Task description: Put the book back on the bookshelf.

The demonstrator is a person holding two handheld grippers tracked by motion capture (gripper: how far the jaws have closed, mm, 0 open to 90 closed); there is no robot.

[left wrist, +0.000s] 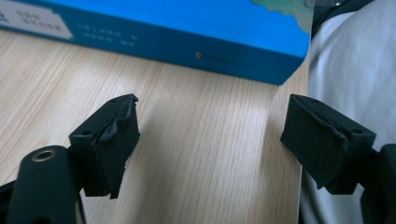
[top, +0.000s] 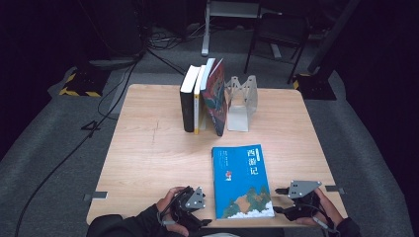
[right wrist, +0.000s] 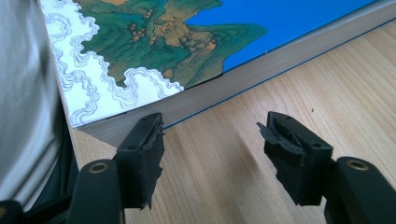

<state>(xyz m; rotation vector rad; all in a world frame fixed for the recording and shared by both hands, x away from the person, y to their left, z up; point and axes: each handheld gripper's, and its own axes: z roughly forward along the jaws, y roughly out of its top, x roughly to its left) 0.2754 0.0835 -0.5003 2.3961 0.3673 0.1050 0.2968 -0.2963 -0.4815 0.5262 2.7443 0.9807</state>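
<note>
Blue book (top: 242, 181) lying flat at near edge of table (top: 148, 148), cover up, between both grippers. Left gripper (top: 203, 220) sitting just beside its left side, jaws spread wide, nothing between them. Right gripper (top: 280, 200) sitting just beside its right side, jaws apart, nothing gripped. Farther back, metal bookend (top: 241, 103) holding a row of upright books (top: 203, 96); the outermost is leaning against it. Left gripper view showing what high view is not: the book's blue spine (left wrist: 154, 44) with small print, bare wood between the open pads (left wrist: 114, 140). Right gripper view showing the page edge (right wrist: 261, 70) and green hills and white clouds on the cover corner (right wrist: 140, 51); left pad (right wrist: 142, 158) sitting near that corner, touching or not unclear.
</note>
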